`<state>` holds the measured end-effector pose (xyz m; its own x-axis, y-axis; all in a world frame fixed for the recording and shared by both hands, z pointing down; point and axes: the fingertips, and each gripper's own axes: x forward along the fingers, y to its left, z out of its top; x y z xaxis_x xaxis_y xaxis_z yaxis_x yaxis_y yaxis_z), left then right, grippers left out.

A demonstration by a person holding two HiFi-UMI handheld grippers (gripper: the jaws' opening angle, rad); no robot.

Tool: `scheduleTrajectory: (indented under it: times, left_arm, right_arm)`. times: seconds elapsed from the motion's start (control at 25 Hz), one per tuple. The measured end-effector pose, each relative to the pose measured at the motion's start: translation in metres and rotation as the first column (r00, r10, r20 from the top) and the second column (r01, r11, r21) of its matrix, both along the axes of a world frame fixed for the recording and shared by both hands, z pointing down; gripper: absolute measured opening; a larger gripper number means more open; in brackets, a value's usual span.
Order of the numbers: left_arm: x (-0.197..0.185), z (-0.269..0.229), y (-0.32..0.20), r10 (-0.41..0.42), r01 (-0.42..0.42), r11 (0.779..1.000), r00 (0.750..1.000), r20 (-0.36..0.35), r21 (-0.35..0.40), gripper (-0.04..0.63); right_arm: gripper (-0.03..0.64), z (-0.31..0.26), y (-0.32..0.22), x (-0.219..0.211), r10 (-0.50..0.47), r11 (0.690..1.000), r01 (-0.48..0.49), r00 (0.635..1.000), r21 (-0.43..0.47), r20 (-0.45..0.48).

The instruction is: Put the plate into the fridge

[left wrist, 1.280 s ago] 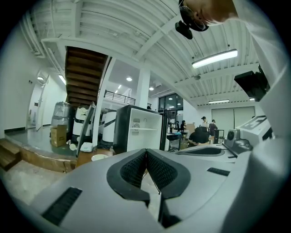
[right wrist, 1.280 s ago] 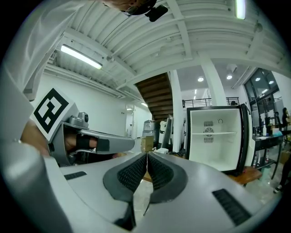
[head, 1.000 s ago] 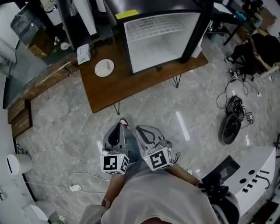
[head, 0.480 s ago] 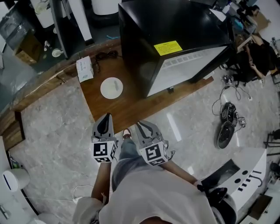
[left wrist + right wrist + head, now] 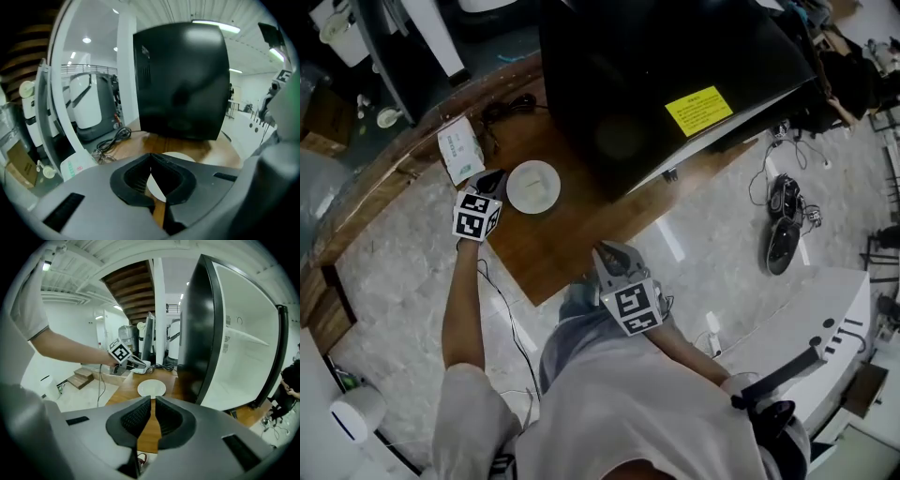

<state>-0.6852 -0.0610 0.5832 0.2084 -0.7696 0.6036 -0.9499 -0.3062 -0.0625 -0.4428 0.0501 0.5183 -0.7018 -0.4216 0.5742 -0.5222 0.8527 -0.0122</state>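
Note:
A round white plate lies on the wooden table, just left of the black fridge. My left gripper is stretched out to the plate's left rim, jaws shut and empty; its own view shows the plate right behind the gripper. My right gripper hangs back over the table's near edge, shut on nothing. The right gripper view looks past this gripper at the plate, the left gripper and the fridge's open white inside.
A white packet and a black cable lie on the table behind the plate. Shoes sit on the marble floor at the right, near a white machine base. Wooden steps stand to the left.
The person has walked up to the table. The left gripper has reached forward from beside the body to the plate's left rim. The right gripper stayed close to the body.

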Motion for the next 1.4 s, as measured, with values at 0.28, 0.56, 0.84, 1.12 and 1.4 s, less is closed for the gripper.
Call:
scheduleTrajectory:
  times: [0.28, 0.56, 0.84, 1.12, 1.4]
  left_arm:
    - [0.011, 0.095, -0.065, 0.227, -0.18, 0.939, 0.964, 0.137, -0.294, 0.018]
    - [0.019, 0.121, -0.101, 0.277, -0.184, 0.916, 0.932, 0.232, -0.356, 0.018]
    - [0.016, 0.151, -0.106, 0.284, -0.15, 0.873, 0.929, 0.235, -0.464, 0.018]
    - [0.025, 0.154, -0.101, 0.34, -0.201, 0.876, 0.903, 0.265, -0.438, 0.018]
    - [0.065, 0.156, -0.089, 0.523, -0.395, 0.809, 0.822, 0.225, -0.435, 0.018]
  right_arm:
    - [0.02, 0.043, -0.043, 0.011, 0.038, 0.993, -0.037, 0.999, -0.115, 0.012]
    - [0.021, 0.105, -0.085, -0.034, 0.094, 0.944, -0.061, 0.992, -0.324, 0.088]
    - [0.172, 0.166, -0.106, -0.071, 0.31, 0.725, -0.088, 0.927, -0.683, 0.21]
    - [0.184, 0.195, -0.117, -0.053, 0.466, 0.611, -0.194, 0.872, -0.768, 0.15]
    - [0.183, 0.211, -0.131, -0.038, 0.577, 0.531, -0.244, 0.806, -0.812, 0.135]
